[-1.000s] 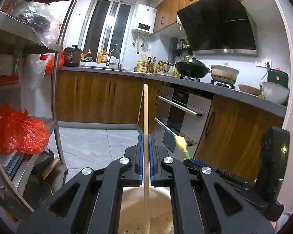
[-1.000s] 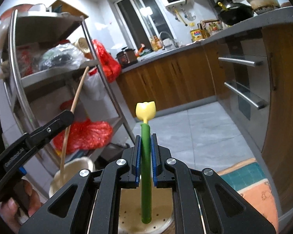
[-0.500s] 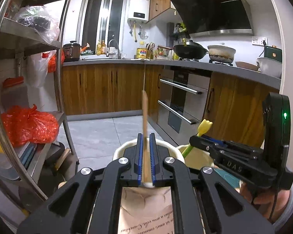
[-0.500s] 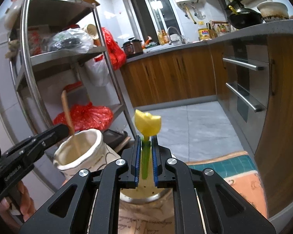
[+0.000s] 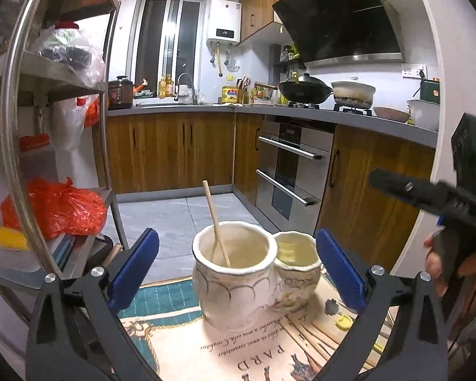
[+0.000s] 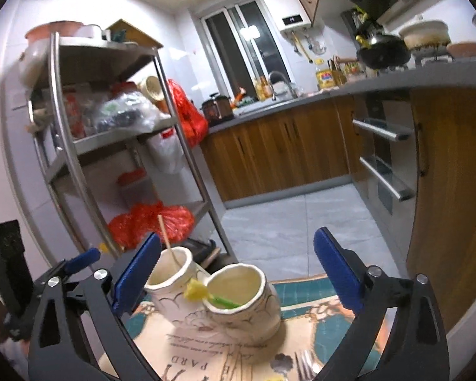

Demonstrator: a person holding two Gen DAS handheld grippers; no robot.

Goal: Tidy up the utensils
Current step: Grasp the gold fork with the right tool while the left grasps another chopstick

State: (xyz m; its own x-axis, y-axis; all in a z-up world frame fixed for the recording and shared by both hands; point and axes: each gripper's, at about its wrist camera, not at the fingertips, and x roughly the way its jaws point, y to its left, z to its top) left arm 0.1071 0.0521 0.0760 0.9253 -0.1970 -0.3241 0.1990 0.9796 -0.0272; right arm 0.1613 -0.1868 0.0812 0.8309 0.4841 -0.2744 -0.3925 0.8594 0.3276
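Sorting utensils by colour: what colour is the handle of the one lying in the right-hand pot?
Green handle, with a yellow end; clearest in the right wrist view.

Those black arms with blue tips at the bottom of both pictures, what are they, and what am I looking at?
They are hand-held grippers, one in each of a person's hands; no robot arm is involved. Each carries a wide-angle camera looking forward along its two fingers, so one picture comes from the left gripper and the other from the right gripper. The blue parts are the finger pads. Both grippers are open and hold nothing. In front of them, on a printed tablecloth, stand two cream ceramic pots. The larger pot holds a wooden stick; the smaller pot holds a green utensil with a yellow tulip-shaped end leaning over its rim. A fork lies on the cloth nearby.
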